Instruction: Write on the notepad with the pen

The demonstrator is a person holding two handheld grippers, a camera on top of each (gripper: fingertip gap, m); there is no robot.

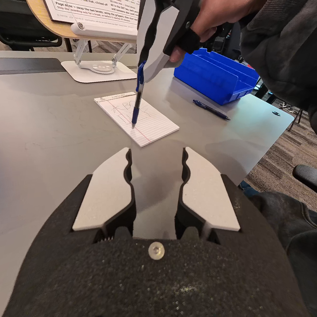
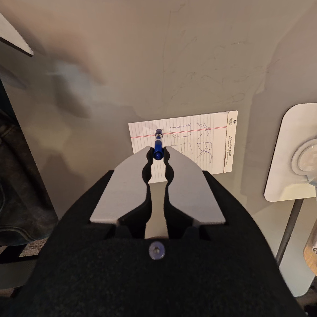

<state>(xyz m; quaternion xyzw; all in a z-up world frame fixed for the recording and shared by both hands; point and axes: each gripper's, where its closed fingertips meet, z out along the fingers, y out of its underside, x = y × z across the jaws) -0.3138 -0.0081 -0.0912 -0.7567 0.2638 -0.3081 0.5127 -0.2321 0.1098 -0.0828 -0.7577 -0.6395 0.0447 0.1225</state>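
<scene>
Right gripper (image 2: 157, 149) squeezed tight on the top end of a blue click pen with a clear middle and a blue clip (image 1: 138, 97). Held almost straight up, tilted a little, tip down on the white lined notepad with a red margin line (image 1: 154, 123). Tip touching the paper right by the red line, near the middle of the page. Blue scribbled letters already on the upper part of the page, in two rows. Seen from the right wrist view, the pen (image 2: 158, 145) pointing away toward the notepad (image 2: 188, 137), only its blue end and clear part showing between the fingers.

Left gripper (image 1: 157, 151) wide open, with nothing in it. Hanging above the smooth grey table (image 1: 51, 128), just short of the near corner of the pad, not touching it.

Notepad lying flat on the table, turned at a slant. A second dark blue pen (image 1: 211, 109) lying flat on the table to the right of the pad, well apart from it. A bright blue plastic bin (image 1: 214, 80) just behind that second pen. A white stand with a flat base (image 1: 89, 73) farther back, holding up a printed sheet on a wooden board (image 1: 96, 12). A bare hand with a dark sleeve (image 1: 221, 18) wrapped around the handle of the right gripper (image 1: 145, 68).
</scene>
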